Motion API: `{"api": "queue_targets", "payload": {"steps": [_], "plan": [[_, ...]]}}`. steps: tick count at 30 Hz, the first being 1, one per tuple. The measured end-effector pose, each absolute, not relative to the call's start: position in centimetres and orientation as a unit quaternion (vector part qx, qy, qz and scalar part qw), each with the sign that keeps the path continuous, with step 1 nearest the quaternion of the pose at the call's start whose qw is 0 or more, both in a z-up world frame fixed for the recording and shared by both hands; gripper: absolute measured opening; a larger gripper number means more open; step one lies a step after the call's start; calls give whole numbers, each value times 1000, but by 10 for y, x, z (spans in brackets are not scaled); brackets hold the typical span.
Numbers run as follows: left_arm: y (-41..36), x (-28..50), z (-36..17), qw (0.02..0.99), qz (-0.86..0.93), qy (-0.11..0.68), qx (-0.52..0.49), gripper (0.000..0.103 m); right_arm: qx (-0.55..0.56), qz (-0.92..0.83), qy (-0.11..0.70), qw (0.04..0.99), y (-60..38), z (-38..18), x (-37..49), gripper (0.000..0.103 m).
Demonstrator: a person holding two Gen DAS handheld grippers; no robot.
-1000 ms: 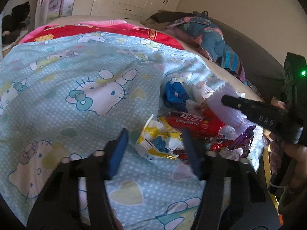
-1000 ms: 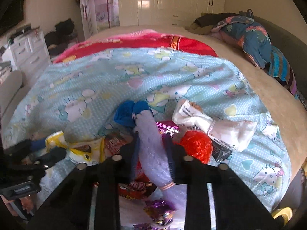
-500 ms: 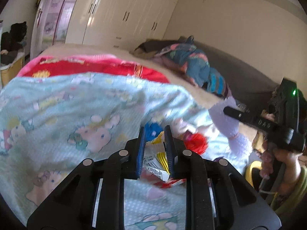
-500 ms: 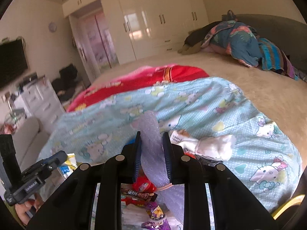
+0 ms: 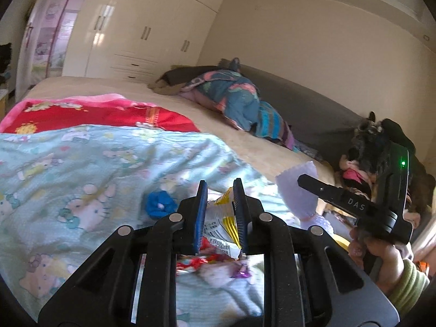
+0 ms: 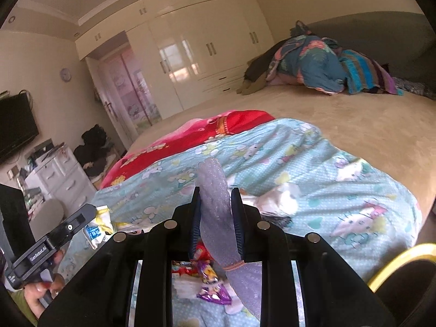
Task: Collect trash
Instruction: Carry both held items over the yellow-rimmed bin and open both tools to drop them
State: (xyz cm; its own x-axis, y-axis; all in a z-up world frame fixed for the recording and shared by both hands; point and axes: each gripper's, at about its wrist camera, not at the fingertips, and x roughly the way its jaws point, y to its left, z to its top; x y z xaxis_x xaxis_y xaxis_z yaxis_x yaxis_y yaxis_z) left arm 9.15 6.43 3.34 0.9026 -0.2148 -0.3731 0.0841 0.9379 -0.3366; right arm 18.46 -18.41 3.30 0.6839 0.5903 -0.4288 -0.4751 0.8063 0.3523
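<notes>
My left gripper (image 5: 219,188) is shut on a yellow and white snack wrapper (image 5: 220,224), held up off the light blue cartoon blanket (image 5: 81,169). My right gripper (image 6: 215,196) is shut on a pale purple bubble-wrap pouch (image 6: 215,212), also raised. In the left wrist view the right gripper (image 5: 301,179) shows at the right with the pouch (image 5: 297,193) hanging from it. In the right wrist view the left gripper (image 6: 91,209) shows at the left with the wrapper (image 6: 100,224). More wrappers (image 6: 209,280) lie on the blanket below, along with a blue crumpled piece (image 5: 159,204) and a white packet (image 6: 280,199).
A red blanket (image 5: 95,114) and a heap of colourful bedding (image 5: 237,103) lie farther up the beige bed. A yellow rim (image 6: 400,261) curves at the bed's near right edge. White wardrobes (image 6: 204,51) line the far wall; drawers (image 6: 57,177) and a TV (image 6: 15,125) stand left.
The left jaws closed on the yellow wrapper and lifted it off the blanket. The right gripper rose and swung sideways with the purple pouch. Both views now tilt up toward the room.
</notes>
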Motion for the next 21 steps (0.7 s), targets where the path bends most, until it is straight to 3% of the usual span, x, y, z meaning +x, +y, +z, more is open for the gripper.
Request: {"api": "queue_targets", "payload": {"steps": [21], "plan": [[-31,95,34,954,-176,221,-104,14,188,218,264,920,-287,25,159,21]]}}
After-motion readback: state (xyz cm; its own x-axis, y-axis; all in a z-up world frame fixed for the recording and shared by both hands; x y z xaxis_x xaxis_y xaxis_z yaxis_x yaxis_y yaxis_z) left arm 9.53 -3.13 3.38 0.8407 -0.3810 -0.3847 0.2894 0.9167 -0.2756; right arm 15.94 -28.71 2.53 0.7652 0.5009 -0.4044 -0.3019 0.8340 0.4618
